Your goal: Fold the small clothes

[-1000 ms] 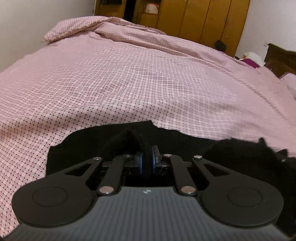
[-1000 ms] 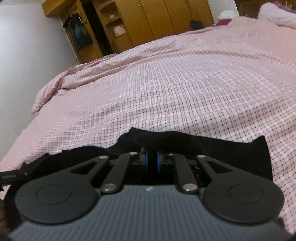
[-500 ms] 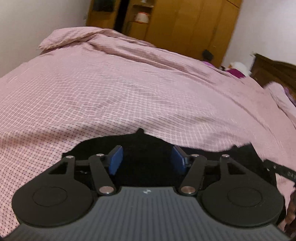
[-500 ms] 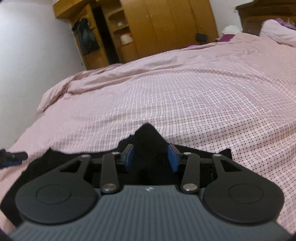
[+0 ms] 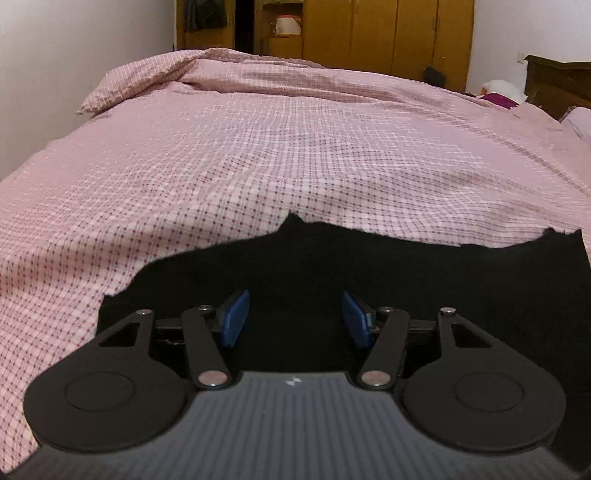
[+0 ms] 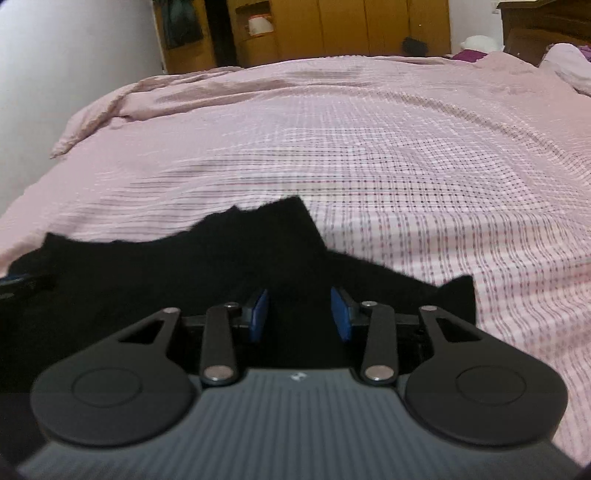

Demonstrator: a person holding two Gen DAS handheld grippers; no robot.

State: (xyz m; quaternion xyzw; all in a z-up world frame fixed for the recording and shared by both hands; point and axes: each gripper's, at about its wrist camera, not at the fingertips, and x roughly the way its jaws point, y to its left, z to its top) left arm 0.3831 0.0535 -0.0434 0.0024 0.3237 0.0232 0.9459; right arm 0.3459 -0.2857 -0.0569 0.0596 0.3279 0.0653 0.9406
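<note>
On the bed (image 5: 258,155), spread with its pink checked cover, I have a black garment (image 5: 406,273) lying flat near the edge closest to me. From my left tongs (image 5: 291,317) I look straight across it: the blue pads (image 5: 232,321) stand well apart with nothing between them, hovering over the dark cloth, whose far edge runs unevenly with a small peak just beyond the tongs and another corner sticking up off to the right. Past the garment the cover stretches away to a bunched fold at the far left, and beyond the bed stands a wooden wardrobe (image 5: 388,33).

From my right tongs (image 6: 299,319) the same garment (image 6: 184,266) fills the lower left, a pointed flap rising just ahead of the tongs. These pads (image 6: 258,319) are also apart and grip nothing. At the garment's left edge I can see a bit of the left tongs (image 6: 22,282).
</note>
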